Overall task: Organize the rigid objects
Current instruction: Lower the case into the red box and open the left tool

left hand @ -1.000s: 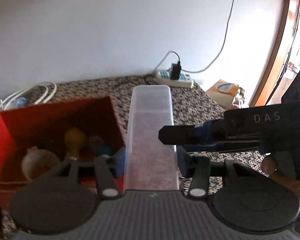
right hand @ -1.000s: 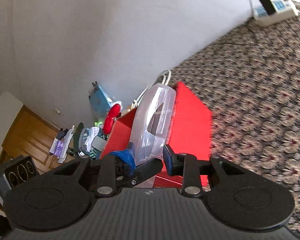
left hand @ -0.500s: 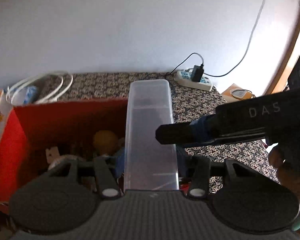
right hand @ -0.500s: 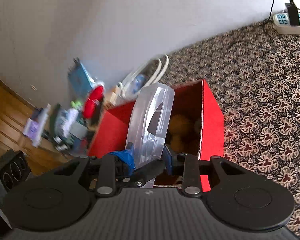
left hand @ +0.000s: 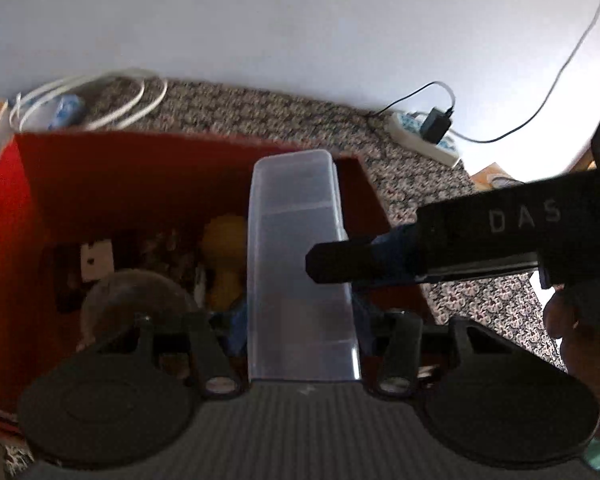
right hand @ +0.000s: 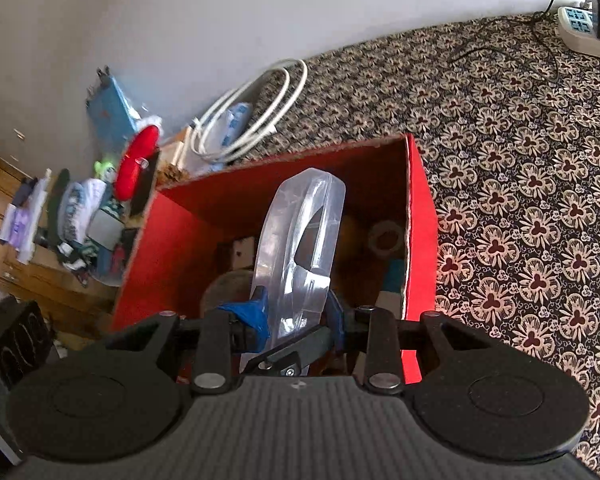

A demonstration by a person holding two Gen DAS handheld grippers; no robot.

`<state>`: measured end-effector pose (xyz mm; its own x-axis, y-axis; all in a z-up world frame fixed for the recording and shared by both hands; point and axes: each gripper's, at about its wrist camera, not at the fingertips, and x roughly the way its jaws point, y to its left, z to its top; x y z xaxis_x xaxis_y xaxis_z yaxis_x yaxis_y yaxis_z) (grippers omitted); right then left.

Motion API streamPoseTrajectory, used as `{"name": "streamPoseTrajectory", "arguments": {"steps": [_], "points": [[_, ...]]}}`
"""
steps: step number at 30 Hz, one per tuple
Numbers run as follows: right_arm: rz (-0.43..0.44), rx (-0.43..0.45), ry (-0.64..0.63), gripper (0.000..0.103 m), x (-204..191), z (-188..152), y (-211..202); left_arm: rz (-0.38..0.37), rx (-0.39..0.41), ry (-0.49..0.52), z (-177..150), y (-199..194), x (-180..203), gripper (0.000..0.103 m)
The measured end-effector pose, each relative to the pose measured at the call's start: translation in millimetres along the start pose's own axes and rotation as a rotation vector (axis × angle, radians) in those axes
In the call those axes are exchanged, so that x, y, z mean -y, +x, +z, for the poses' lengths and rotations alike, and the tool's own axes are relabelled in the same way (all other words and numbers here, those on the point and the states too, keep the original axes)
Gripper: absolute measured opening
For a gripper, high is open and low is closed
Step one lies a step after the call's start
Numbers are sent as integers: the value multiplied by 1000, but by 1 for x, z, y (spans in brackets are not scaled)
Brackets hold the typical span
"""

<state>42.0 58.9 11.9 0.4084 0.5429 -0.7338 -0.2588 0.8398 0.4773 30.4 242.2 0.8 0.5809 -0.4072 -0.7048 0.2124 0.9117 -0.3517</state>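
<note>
The clear plastic box (left hand: 300, 272) has moved over the red box (right hand: 420, 216), apparently lower into it

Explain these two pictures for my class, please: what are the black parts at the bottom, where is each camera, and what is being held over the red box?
There is no robot here. A person holds a two-finger tool in each hand, and each tool carries a wide-angle camera looking forward along its fingers. The black discs and ribbed plate at the bottom belong to the tool itself.

The left camera shows the left tool gripping a clear plastic container by its near end. The right tool reaches in from the side. The right camera shows the right tool closed on the same container.

Below it sits an open red box on a floral-patterned cloth. Inside lies a yellow object among other items too blurred to name. A white power strip lies near the wall.
</note>
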Motion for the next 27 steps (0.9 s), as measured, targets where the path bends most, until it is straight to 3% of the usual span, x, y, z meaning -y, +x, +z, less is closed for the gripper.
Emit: {"name": "streamPoseTrajectory", "arguments": {"steps": [7,17,27], "points": [[-75,-32,-83,16,-14,-4,18,10,-70,-49,-7,16,-10,52],[-192,51,-215,15,-28,-17,25,54,-87,-9,-8,21,-4,55],[-120,130,-80,15,-14,-26,6,137,-38,70,-8,9,10,56]]}}
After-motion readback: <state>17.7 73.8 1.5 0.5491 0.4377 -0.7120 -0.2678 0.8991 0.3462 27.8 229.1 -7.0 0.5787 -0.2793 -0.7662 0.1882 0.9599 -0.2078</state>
